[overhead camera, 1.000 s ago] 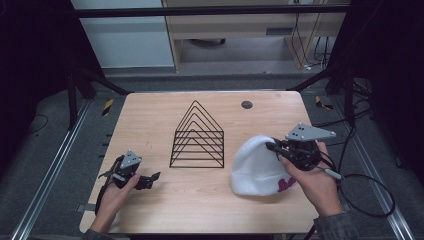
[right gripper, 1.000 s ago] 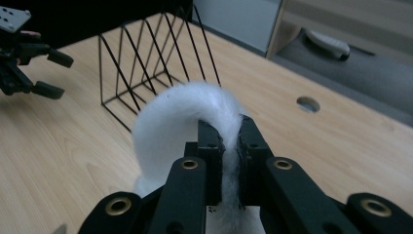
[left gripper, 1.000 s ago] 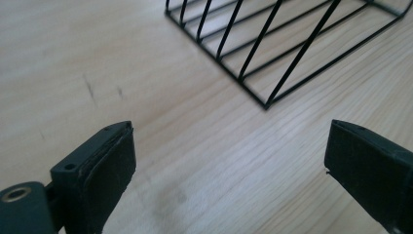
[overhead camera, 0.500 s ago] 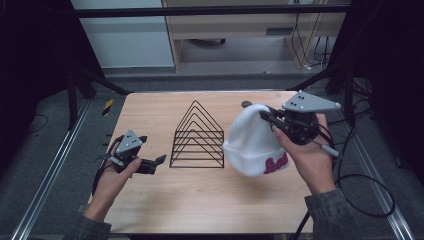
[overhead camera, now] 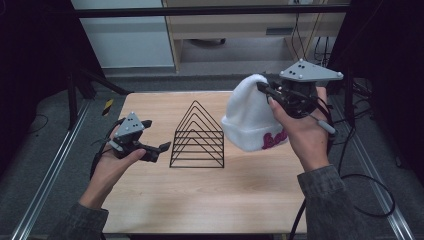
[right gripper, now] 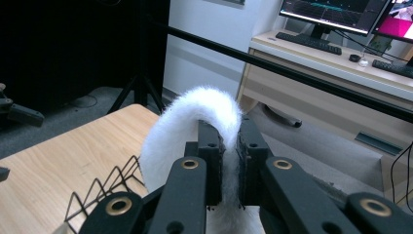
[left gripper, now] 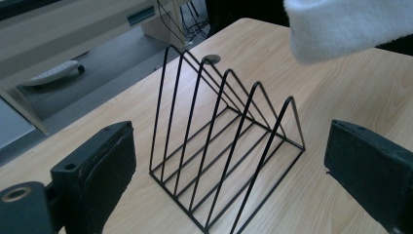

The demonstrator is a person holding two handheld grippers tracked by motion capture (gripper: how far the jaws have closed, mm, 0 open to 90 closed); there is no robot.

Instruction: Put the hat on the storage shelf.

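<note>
Black wire and white fleece share a pale wooden table point(overhead camera: 200, 200) as a person works two hand-held grippers. At the left, the left gripper point(overhead camera: 159, 149) hangs just above the tabletop with its jaws spread wide and nothing between them, aimed at the wire rack point(overhead camera: 197, 135) beside it; in the left gripper view the rack point(left gripper: 224, 146) stands squarely between the two black pads, untouched. At centre, that rack — a single piece of six triangular wire loops in a row — stands upright, its long axis running away from the person toward the far edge of the table. To its right, one white beanie point(overhead camera: 252, 115) with pink lettering on its cuff hangs in the air, clear of the wood, crown up and cuff down. The right gripper point(overhead camera: 264, 90) has it pinched at the crown; the right gripper view shows the jaws clamped tight on a fold of the fleece point(right gripper: 214, 112).

The hat hangs beside and above the rack's right flank, so the right hand is the nearer of the two to carry it leftward and lower it over the wire peaks — the likely next move. Near the table's far edge, a small dark round spot point(left gripper: 211, 59) sits in the wood.
</note>
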